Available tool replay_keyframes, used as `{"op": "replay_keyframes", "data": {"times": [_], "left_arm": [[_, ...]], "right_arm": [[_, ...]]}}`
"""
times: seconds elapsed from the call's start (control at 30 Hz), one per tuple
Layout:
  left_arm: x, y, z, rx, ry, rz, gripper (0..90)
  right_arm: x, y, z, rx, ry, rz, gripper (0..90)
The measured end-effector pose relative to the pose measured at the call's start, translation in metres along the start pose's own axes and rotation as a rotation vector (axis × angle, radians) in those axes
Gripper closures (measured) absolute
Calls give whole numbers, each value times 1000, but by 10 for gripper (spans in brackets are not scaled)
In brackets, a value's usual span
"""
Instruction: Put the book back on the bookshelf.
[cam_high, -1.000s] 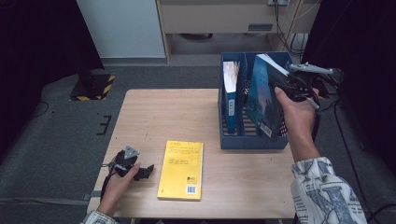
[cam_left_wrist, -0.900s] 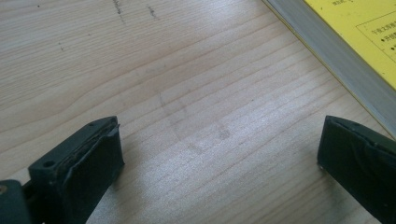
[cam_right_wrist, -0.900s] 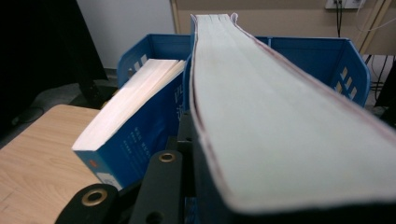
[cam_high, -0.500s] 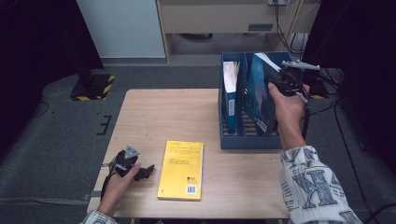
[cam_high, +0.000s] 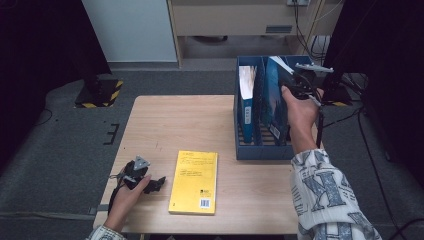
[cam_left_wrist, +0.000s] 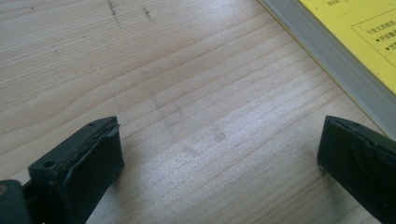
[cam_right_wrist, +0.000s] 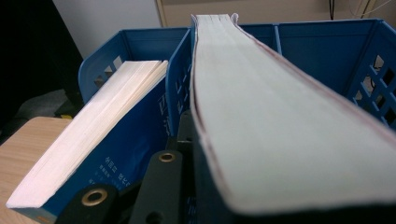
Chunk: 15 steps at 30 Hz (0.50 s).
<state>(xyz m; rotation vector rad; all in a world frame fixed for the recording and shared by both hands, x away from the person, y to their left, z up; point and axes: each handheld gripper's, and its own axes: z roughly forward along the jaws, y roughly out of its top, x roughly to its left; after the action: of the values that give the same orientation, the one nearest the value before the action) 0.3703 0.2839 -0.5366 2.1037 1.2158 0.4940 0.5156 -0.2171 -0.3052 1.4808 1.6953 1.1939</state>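
Books: one dark-blue book (cam_high: 275, 100) being clamped by the right tongs (cam_high: 295, 87) inside the blue file rack (cam_high: 260, 150), one blue book (cam_high: 247, 107) standing beside it there, one yellow book (cam_high: 195, 181) lying outside the rack beside the left tongs (cam_high: 155, 184), which are resting apart.

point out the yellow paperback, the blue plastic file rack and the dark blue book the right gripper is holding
yellow paperback book (cam_high: 194, 181), high view, middle of its cover
blue plastic file rack (cam_high: 262, 152), high view, its front wall
dark blue book (cam_high: 274, 97), high view, its cover
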Motion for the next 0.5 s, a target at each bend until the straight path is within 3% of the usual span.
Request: {"op": "replay_keyframes", "data": {"times": [0.5], "left_arm": [[-1,0,0,-4,0,-1,0]], "right_arm": [[2,-3,16,-8,-27,7,739]]}}
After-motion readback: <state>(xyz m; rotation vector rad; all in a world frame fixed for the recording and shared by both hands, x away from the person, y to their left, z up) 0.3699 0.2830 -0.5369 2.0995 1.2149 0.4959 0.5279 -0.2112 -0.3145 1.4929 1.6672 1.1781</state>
